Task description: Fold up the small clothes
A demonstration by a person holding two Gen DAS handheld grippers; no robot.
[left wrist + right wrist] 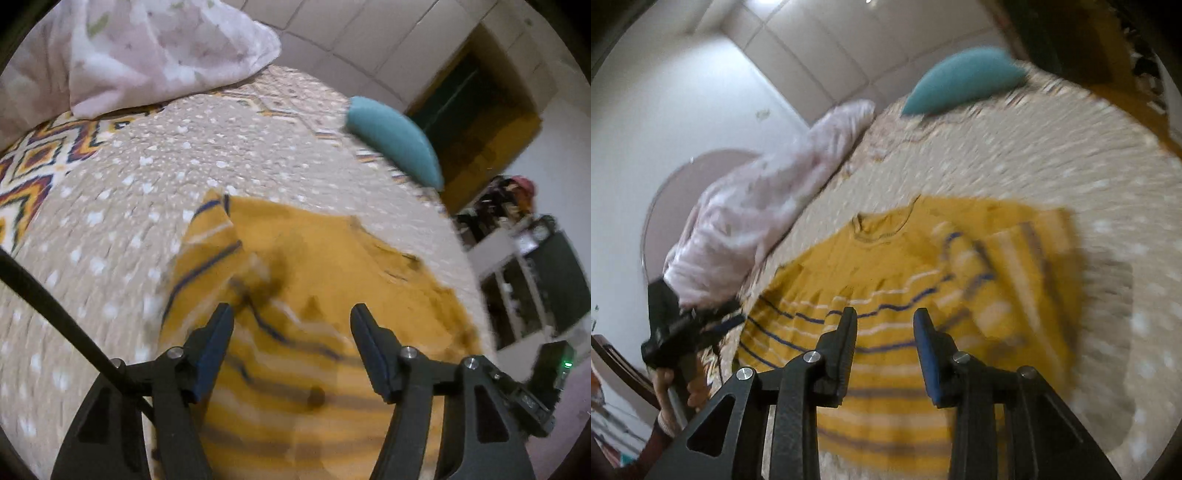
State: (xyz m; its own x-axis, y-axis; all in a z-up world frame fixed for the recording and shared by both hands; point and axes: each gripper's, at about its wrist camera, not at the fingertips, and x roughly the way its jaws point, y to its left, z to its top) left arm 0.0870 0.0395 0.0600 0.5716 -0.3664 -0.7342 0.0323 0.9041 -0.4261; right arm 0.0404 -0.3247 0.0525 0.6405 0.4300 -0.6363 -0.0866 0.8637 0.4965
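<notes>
Dress (pixel 886 266): yellow, striped, lying flat on bed (pixel 147 184), one sleeve folded in.
Handling: likely light, soft, limp; apt to slide and wrinkle.
Hold: best at hem corners or sleeve edge, pinching a single layer.
Left gripper (pixel 291 314): spread wide above dress, grasping nothing.
Right gripper (pixel 885 317): parted, empty, over striped skirt.
Containers: none seen; pillow (pixel 395 144) and blanket (pixel 155 48) beyond.

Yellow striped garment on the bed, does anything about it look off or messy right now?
Mostly tidy. The yellow garment lies spread on the bedspread, but one sleeve is folded across its body, bunched and crooked. Motion blur hides finer detail. Both grippers hover open over it.
</notes>
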